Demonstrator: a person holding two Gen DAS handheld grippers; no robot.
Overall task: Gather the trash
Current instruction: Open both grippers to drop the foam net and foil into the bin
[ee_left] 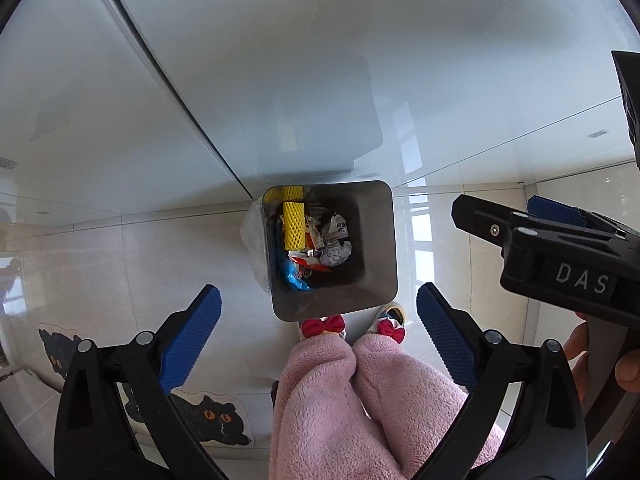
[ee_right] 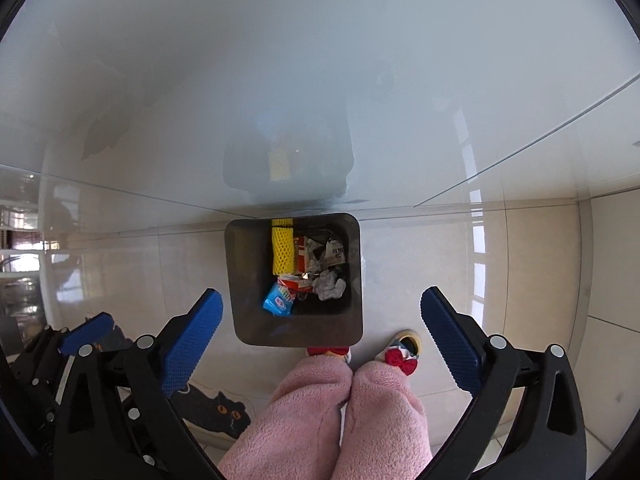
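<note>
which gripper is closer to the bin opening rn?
Right, slightly. The right gripper hangs open almost directly over the bin; the left gripper, also open, sits off to its left side.

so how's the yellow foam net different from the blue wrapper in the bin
The yellow foam net is a long tube with a mesh of holes; the blue wrapper is a small flat packet with print on it. The net lies along the far left side of the trash bin, the wrapper at the near left corner. Both lie at the bottom of the bin among other trash.
</note>
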